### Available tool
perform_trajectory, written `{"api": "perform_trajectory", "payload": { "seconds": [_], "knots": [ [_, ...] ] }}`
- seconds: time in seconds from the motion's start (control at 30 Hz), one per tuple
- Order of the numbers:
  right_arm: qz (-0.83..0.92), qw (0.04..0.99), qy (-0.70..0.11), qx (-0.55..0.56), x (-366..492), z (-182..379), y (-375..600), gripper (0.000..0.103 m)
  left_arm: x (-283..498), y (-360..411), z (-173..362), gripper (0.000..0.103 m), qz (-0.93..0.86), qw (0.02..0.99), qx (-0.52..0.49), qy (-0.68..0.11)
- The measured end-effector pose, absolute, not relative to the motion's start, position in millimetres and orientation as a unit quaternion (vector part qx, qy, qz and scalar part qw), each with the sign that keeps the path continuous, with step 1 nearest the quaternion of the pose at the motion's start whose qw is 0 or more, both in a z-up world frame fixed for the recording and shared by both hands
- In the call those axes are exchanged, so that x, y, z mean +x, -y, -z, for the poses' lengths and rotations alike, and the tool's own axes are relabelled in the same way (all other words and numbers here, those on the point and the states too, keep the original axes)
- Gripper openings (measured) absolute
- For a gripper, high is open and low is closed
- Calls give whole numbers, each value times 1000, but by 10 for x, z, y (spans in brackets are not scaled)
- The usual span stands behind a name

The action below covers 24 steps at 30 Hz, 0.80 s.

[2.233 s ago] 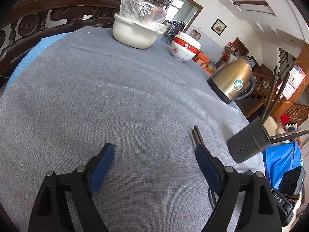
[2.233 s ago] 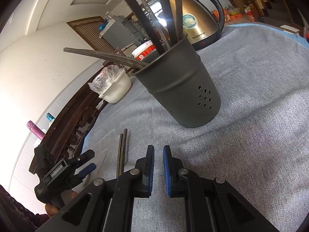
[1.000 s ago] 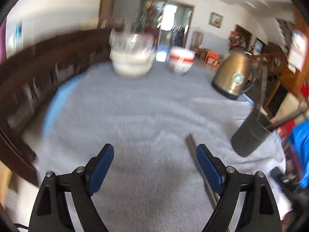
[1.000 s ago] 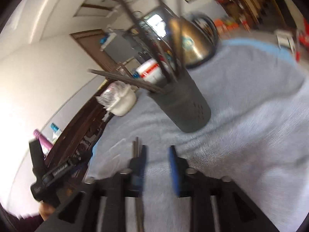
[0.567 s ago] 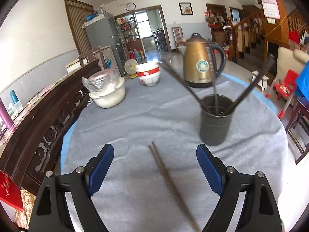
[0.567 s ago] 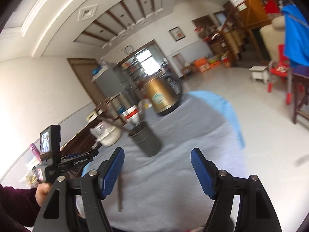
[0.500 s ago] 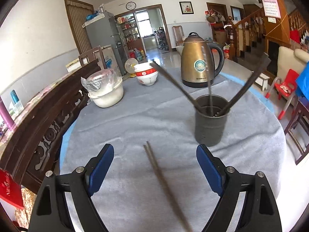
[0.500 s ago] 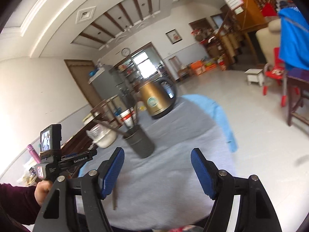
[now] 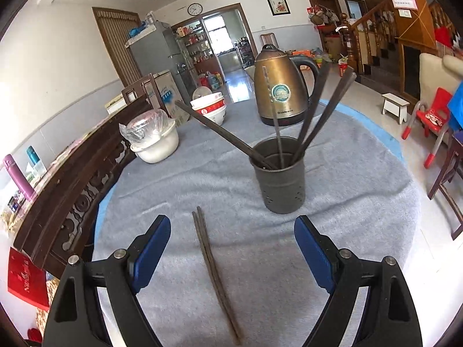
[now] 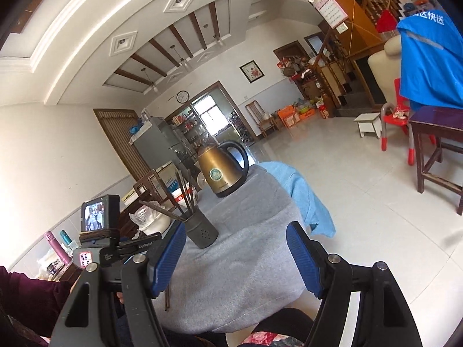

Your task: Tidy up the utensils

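A dark grey utensil holder (image 9: 282, 185) stands on the grey tablecloth (image 9: 361, 190) with several dark chopsticks leaning out of it. A loose pair of dark chopsticks (image 9: 214, 271) lies on the cloth in front of it, pointing toward me. My left gripper (image 9: 233, 248) is open and empty, held above the table with the loose pair between its fingers in view. My right gripper (image 10: 234, 257) is open and empty, raised well back from the table; the holder (image 10: 201, 230) shows small beyond its left finger (image 10: 169, 256).
A bronze kettle (image 9: 279, 89) stands behind the holder. A red-and-white bowl (image 9: 209, 110) and a white pot covered in plastic (image 9: 153, 140) sit at the back left. A carved wooden chair back (image 9: 72, 196) borders the table's left edge.
Both grippers have pulled up and back from the table. The right gripper went from shut to wide open. The left view now looks straight at the holder and loose chopsticks.
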State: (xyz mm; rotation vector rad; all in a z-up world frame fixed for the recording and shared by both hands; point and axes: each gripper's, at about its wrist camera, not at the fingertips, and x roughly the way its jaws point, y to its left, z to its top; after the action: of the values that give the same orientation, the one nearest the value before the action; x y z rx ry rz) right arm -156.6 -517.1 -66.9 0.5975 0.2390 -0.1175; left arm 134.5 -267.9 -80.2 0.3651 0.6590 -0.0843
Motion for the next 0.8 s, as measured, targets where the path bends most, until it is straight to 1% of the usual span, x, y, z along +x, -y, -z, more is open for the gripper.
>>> {"api": "perform_trajectory", "payload": {
  "seconds": [0.3, 0.53, 0.8],
  "knots": [
    [55, 942, -115, 309, -1554, 685, 5178, 75, 1302, 2665, 837, 87, 42, 929, 180, -321],
    [36, 944, -125, 304, -1379, 676, 5076, 75, 1377, 2410, 912, 87, 23, 927, 170, -334],
    [-19, 941, -149, 304, -985, 728, 4851, 75, 1395, 2055, 925, 87, -6, 930, 164, -329]
  ]
}}
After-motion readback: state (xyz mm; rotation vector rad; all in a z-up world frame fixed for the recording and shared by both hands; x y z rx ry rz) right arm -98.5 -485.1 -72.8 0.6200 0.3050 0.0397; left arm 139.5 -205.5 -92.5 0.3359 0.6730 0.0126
